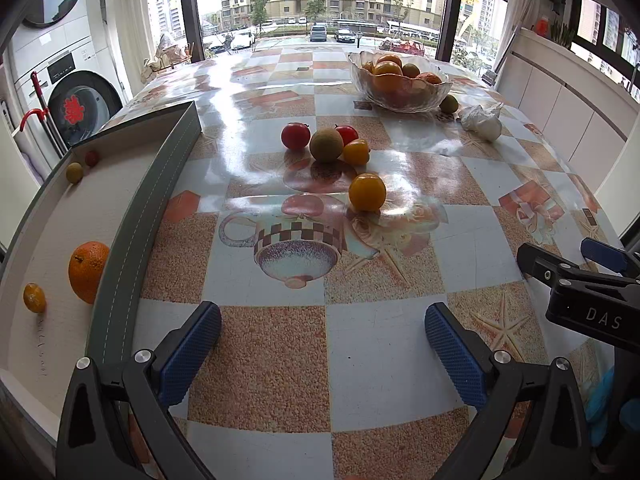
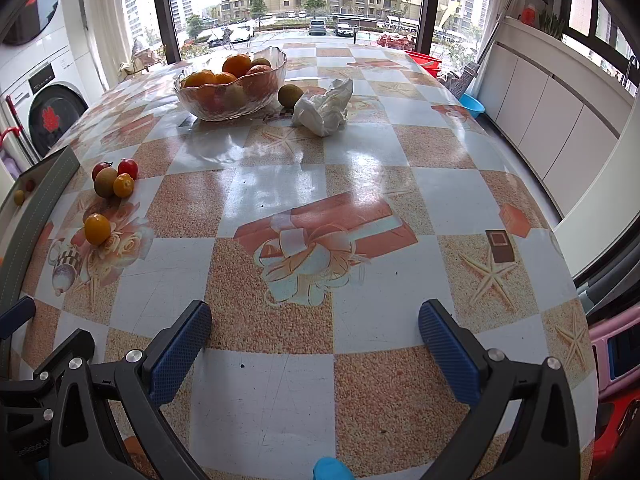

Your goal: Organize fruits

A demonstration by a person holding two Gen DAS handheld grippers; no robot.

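Observation:
A grey tray [image 1: 132,216] at the left holds a big orange [image 1: 88,270], a small orange fruit [image 1: 34,297], a green-brown fruit [image 1: 74,171] and a small red one [image 1: 91,157]. On the table lie a yellow fruit [image 1: 367,191] and a cluster: two red fruits [image 1: 295,135], a brown-green fruit [image 1: 326,144] and a yellow one [image 1: 355,151]; the cluster also shows in the right wrist view [image 2: 114,178]. A glass bowl [image 1: 400,92] of oranges stands far back. My left gripper [image 1: 322,344] is open and empty. My right gripper [image 2: 314,338] is open and empty.
A green fruit [image 2: 290,95] and a crumpled white bag [image 2: 324,108] lie beside the bowl [image 2: 232,108]. Washing machines [image 1: 68,80] stand left, white cabinets [image 2: 552,120] right. The right gripper's body [image 1: 584,292] shows at the right edge of the left wrist view.

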